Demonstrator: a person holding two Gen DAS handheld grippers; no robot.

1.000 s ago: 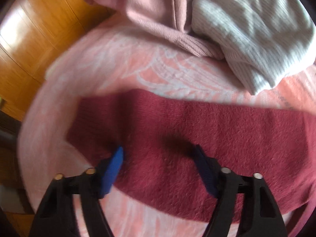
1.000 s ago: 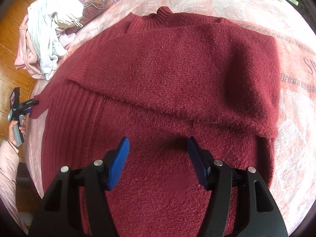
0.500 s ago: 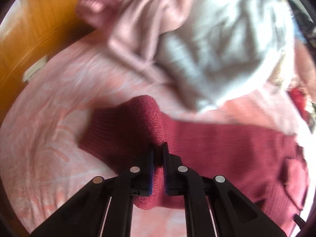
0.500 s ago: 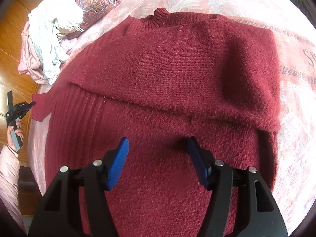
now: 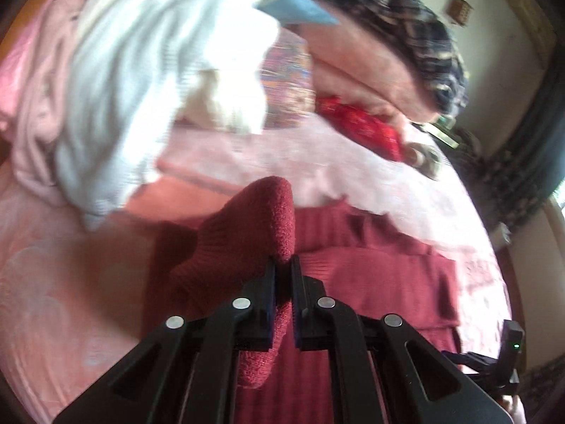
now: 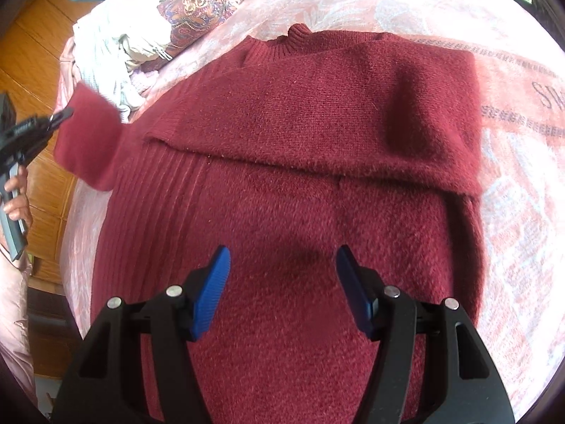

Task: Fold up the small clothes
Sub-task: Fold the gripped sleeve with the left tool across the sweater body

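Left wrist view: left gripper (image 5: 282,275) clamped on sleeve cuff (image 5: 261,226) of maroon sweater (image 6: 300,183); cuff lifted clear of pink blanket (image 6: 512,162), fabric bulging above the pads. Right wrist view confirms: cuff off the bed's left edge, hanging over the wood floor (image 6: 39,46), rest of sweater flat across the blanket w/ collar toward the far edge. Other sleeve already laid across the chest.

Right gripper (image 6: 282,289): jaws wide apart, nothing between them, poised over the lower body panel nr the hem. Contact w/ fabric cannot be told.

Step in hand (judged): carry left sleeve inward over the body.

Failure risks:
- Grip is on cuff tip only, thick knit. Fast swing may pull cuff out of the pads; sleeve drops off the bed edge.
- Body not pinned. Sleeve drag may shift the torso or pull the already-folded sleeve out of line. Cause: right gripper not pressing down.
- Clothes pile (image 6: 116,46) lies just beyond the cuff at the far-left corner; a wide arc may snag it.
- Fuzzy knit clings to itself; sleeve may land bunched, not flat.
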